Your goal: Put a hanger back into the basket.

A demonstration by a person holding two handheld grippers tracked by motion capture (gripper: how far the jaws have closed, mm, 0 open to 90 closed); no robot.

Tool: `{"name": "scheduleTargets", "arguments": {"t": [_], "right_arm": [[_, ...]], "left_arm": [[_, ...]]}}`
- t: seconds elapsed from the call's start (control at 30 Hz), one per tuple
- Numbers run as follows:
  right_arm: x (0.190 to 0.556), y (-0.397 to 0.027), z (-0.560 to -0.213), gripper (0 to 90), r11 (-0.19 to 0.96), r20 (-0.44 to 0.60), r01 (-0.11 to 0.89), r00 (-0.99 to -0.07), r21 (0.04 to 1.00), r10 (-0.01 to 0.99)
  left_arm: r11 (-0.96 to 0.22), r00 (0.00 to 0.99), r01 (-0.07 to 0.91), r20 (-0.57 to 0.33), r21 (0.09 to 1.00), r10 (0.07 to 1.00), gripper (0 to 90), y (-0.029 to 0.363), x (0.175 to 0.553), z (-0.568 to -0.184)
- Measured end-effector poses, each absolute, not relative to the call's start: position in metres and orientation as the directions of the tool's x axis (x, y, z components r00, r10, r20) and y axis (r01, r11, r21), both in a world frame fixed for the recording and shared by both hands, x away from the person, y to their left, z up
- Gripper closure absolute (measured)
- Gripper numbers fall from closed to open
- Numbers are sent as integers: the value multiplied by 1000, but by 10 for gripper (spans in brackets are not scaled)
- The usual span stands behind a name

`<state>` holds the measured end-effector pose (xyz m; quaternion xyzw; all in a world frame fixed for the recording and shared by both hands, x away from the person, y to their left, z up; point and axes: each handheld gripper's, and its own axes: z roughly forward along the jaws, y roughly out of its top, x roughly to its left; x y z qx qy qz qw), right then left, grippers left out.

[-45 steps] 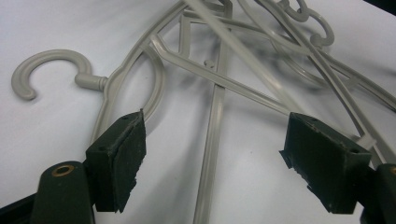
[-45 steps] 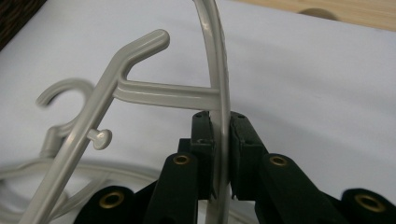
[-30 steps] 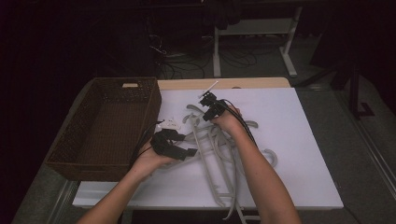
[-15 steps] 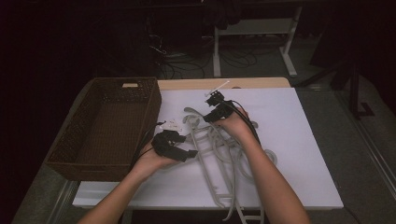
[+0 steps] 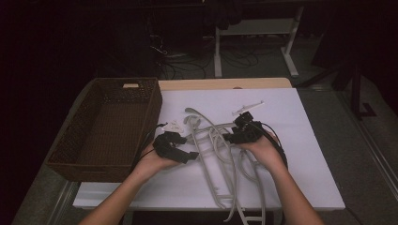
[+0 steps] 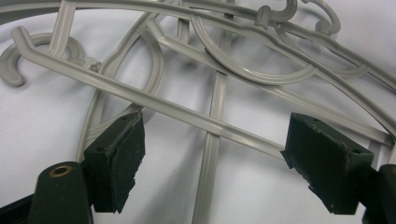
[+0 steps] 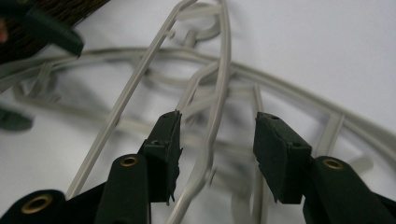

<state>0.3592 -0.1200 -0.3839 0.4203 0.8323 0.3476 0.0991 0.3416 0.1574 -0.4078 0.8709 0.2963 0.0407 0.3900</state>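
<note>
While both hands rest on the white table (image 5: 300, 140), the high view shows the grey hangers (image 5: 220, 150) tangled just right of the wicker basket (image 5: 94, 140), whose label is unreadable. From the left gripper (image 6: 212, 154) view, open jaws straddle a hanger bar without pressing it. From the right gripper (image 7: 217, 149) view, jaws have just been opening, a hanger between them.

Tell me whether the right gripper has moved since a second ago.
Yes. In the high view the right gripper has slid right, away from the wicker basket, and its jaws have just been opening, with a grey hanger bar between them.
</note>
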Motion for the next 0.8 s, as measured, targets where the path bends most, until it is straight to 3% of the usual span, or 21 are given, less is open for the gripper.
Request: {"name": "scheduleTargets", "arguments": {"t": [0.2, 0.53, 0.63, 0.8], "right_arm": [[321, -129, -397, 502, 410, 136, 636, -632, 654, 763], [294, -130, -418, 500, 426, 152, 671, -624, 606, 767], [292, -128, -426, 517, 430, 160, 684, -621, 590, 768], [294, -126, -432, 618, 426, 201, 702, -623, 571, 756]], "left_arm": [[-523, 821, 485, -159, 701, 549, 196, 157, 342, -409], [-527, 823, 486, -160, 698, 546, 196, 156, 341, -411], [-532, 826, 482, -159, 696, 541, 196, 155, 340, -411], [-531, 826, 481, -158, 697, 541, 196, 156, 341, -411]]}}
